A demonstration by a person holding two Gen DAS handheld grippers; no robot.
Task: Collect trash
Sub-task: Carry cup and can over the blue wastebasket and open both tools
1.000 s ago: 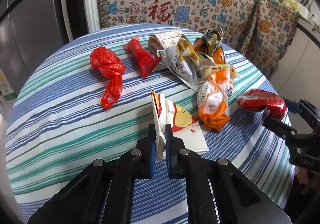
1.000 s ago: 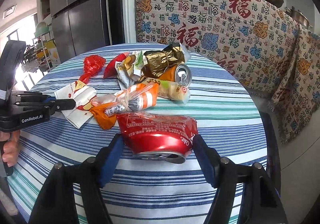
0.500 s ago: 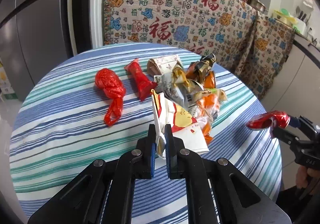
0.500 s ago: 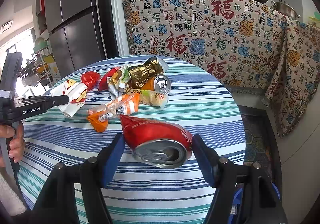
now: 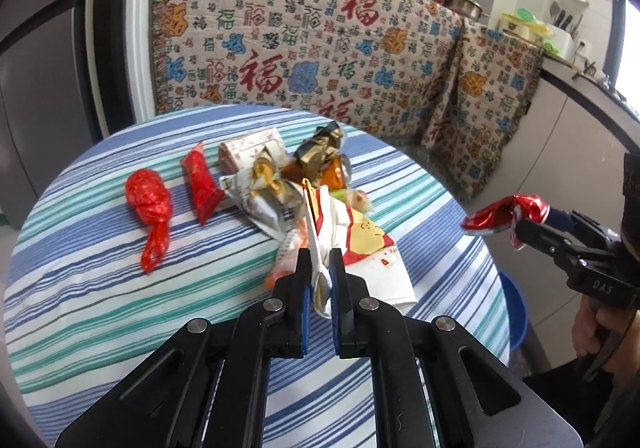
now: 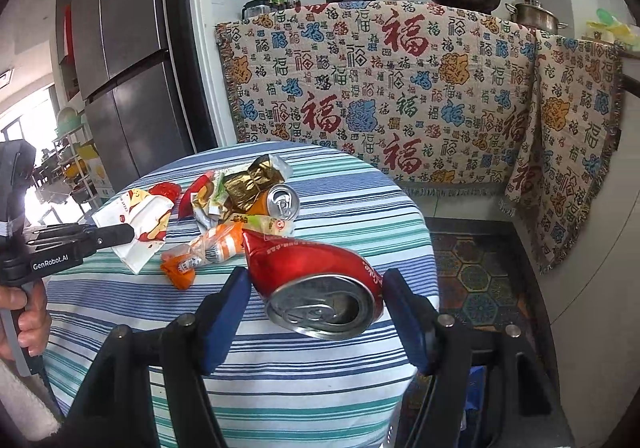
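Now both tongs have lifted higher; right tongs (image 6: pixel 316 312) still grip can (image 6: pixel 320 284).

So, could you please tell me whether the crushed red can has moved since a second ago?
Yes. The right hand-held gripper has lifted the crushed red can off the striped tablecloth and carried it out past the table's edge.

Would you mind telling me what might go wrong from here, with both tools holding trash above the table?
The right tool grips the crushed red can only at its sides, so it might slip. The left tool pinches just an edge of the paper wrapper, which may tear or snag the pile below.
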